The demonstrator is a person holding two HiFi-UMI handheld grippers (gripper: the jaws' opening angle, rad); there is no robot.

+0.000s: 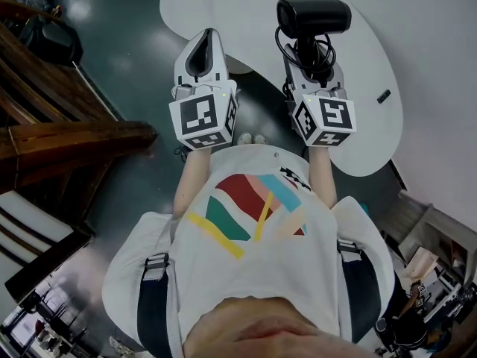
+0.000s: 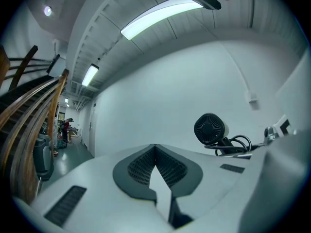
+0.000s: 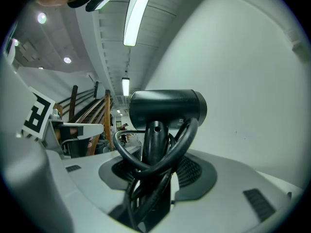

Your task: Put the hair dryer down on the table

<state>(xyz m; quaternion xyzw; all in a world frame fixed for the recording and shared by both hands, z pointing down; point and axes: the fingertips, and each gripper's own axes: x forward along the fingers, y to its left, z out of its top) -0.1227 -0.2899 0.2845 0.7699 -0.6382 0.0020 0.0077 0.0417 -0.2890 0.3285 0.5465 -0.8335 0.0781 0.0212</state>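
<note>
So, hair dryer [image 3: 167, 109]: probably top-heavy, rigid, slick plastic.
Right gripper [image 3: 149, 181]: clamped on handle [image 3: 154, 147], sensible spot.
Left gripper [image 2: 155, 148]: closed, empty.

White T-shirt [image 1: 250, 286], dark shoulder straps [image 1: 153, 304]

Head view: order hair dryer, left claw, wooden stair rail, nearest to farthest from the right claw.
1. Hair dryer: held in the right claw.
2. Left claw: alongside, on its left.
3. Wooden stair rail: far left, below.
</note>
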